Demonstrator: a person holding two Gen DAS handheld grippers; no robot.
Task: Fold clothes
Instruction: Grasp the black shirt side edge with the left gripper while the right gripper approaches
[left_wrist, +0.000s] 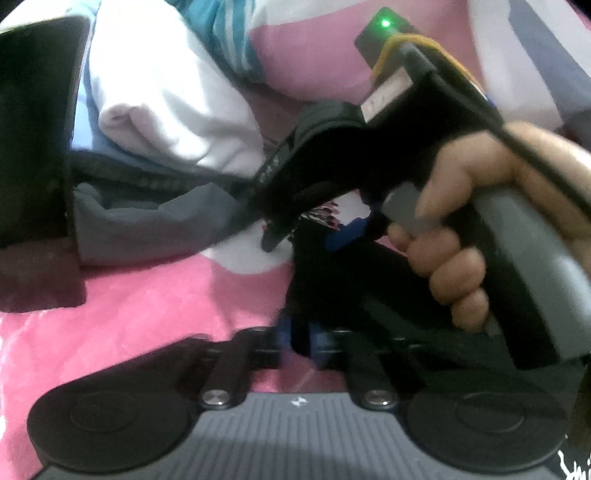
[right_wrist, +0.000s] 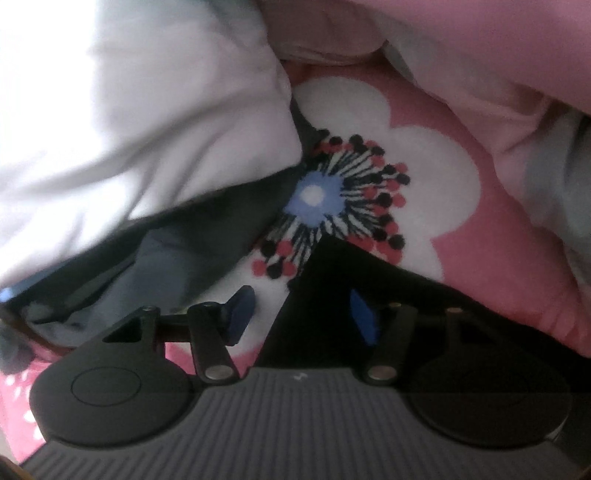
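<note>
Black cloth (left_wrist: 332, 280) runs down between the fingers of the left gripper (left_wrist: 301, 341), and they are squeezed together on it. Just ahead of those fingers a hand (left_wrist: 480, 221) holds the right gripper (left_wrist: 310, 236). White clothes (left_wrist: 166, 110) and a grey cloth (left_wrist: 147, 221) lie ahead, to the left.

In the right gripper's (right_wrist: 301, 315) own view, its fingers stand apart. The black cloth (right_wrist: 332, 295) sits between them and hides part of the right finger. It lies on a pink bed cover (right_wrist: 517, 277), with a flower (right_wrist: 332, 199) just ahead of the fingers.

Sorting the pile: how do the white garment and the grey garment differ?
The white garment lies on top; the grey garment lies beneath it. The white garment looks bulkier with a rounded fold; the grey garment is flatter. Both sit stacked on the pink bedsheet.
</note>
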